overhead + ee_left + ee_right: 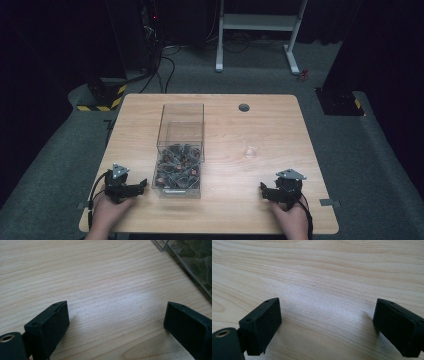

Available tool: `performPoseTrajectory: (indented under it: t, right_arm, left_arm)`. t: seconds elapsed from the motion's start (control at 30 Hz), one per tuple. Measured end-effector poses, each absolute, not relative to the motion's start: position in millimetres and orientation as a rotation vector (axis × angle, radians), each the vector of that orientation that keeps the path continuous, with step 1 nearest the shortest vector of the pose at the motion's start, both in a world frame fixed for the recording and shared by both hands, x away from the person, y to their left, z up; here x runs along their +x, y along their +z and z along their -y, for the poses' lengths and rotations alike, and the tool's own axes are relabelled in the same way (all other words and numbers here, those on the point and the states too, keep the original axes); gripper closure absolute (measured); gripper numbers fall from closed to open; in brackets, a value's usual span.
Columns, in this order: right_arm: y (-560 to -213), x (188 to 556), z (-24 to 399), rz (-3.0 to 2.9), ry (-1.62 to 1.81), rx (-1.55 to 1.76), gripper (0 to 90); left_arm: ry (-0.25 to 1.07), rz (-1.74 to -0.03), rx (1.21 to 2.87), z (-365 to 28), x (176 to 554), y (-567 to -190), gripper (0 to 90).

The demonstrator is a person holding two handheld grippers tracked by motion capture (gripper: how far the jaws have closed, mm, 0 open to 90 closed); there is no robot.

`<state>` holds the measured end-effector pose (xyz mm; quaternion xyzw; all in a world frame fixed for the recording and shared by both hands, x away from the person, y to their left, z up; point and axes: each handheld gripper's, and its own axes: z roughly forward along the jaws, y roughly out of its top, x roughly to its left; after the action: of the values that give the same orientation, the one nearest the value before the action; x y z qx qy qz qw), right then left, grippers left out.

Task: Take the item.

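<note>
A clear plastic box (pixel 180 150) stands left of the middle of the wooden table (pixel 260 125), its near half heaped with several small dark and reddish pieces (pixel 177 169). My left gripper (pixel 131 190) rests on the table just left of the box, open, with bare wood between its jaws (pixel 116 322). The box's near corner (pixel 190 257) shows at the upper right of the left gripper view. My right gripper (pixel 272 192) rests near the table's front right, open, over bare wood (pixel 327 322).
A small round cable hole (pixel 244 107) sits near the table's far edge. Beyond the table stand a white desk frame (pixel 260 30), cables, and black stands with yellow-black striped bases (pixel 100 97) on the grey floor.
</note>
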<state>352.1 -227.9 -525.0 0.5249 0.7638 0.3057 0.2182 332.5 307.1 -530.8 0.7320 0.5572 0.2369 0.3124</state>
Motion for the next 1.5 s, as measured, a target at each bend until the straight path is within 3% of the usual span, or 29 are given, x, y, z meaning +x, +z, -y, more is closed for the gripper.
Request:
performPoseTrajectory:
  t: [1.5]
  right_arm:
    - [-521.5, 349.8, 231.0, -2.130, 0.889, 1.404, 11.1]
  left_arm:
    - [0.624, -1.472, 1.927, -306.9, 332.5, -530.9, 6.4]
